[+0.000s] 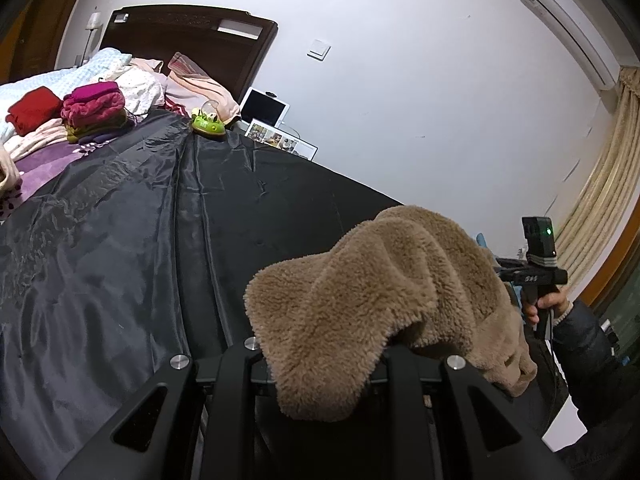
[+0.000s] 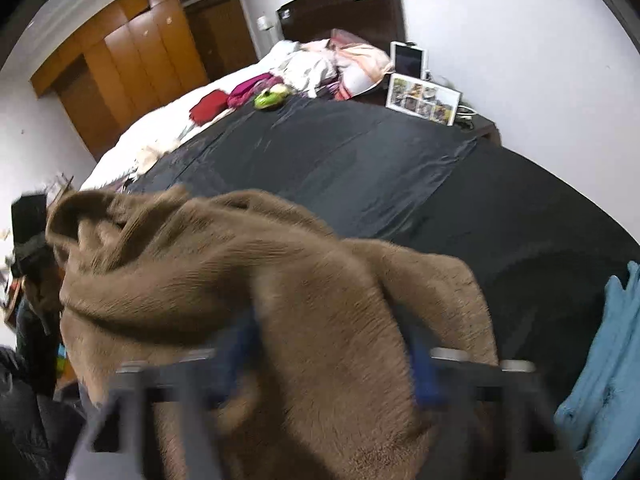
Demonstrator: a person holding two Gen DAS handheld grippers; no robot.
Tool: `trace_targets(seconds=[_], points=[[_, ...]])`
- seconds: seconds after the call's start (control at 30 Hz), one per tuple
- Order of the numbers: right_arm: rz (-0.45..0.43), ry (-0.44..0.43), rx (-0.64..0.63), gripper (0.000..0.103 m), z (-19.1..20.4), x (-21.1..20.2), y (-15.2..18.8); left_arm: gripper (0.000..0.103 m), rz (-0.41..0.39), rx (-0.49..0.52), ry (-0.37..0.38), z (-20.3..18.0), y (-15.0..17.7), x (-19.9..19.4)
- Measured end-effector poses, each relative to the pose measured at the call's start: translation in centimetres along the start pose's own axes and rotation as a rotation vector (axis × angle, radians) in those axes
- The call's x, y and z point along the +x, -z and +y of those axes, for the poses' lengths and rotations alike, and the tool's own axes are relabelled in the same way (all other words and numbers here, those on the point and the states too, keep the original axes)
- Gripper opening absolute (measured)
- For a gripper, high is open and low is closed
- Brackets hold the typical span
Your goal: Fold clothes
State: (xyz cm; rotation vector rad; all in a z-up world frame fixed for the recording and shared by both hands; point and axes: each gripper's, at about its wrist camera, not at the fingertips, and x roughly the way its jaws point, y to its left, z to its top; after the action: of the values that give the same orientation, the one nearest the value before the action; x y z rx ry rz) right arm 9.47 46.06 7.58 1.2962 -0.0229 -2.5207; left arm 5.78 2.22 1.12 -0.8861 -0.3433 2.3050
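**A:** How far along is this?

**B:** Barely started imo. Brown fleece garment (image 1: 372, 304) is bunched and held up over the near edge of the bed's black sheet (image 1: 160, 220). Left gripper (image 1: 320, 364) clamped on it; right gripper (image 2: 332, 360) has fleece between its jaws, too blurry to tell grip.

**A:** Anything done?

**B:** Folded pile (image 1: 94, 112) at the far-left corner. This one needs spreading flat first.

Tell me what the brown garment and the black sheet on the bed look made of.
Brown garment: looks like plush fleece, matte, with a dense fuzzy pile and soft, thick folds. Black sheet: probably a thin synthetic such as nylon or polyester, slightly glossy, with sharp creases and light sheen.
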Motion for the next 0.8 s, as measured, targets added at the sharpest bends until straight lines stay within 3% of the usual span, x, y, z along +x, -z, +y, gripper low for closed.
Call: trace_targets(seconds=[0.07,0.2,0.6,0.8], points=[[-0.023,0.049,-0.032,0.032,1.3,-0.6,0.3,0.023,-0.001,0.0,-0.005,-0.1,-0.1,0.1],[-0.106,0.163,-0.032,0.021,3.2,-3.3,0.7,0.023,-0.01,0.0,-0.009,-0.7,-0.4,0.0],[-0.522,0.619,0.015,0.019,7.4,-16.0,2.3,0.023,-0.152,0.134,0.006,-6.9,-3.4,-3.5],[-0.706,0.762,0.053,0.019,9.7,-21.5,3.0,0.021,-0.264,0.178,0.054,-11.3,-6.0,-5.7]])
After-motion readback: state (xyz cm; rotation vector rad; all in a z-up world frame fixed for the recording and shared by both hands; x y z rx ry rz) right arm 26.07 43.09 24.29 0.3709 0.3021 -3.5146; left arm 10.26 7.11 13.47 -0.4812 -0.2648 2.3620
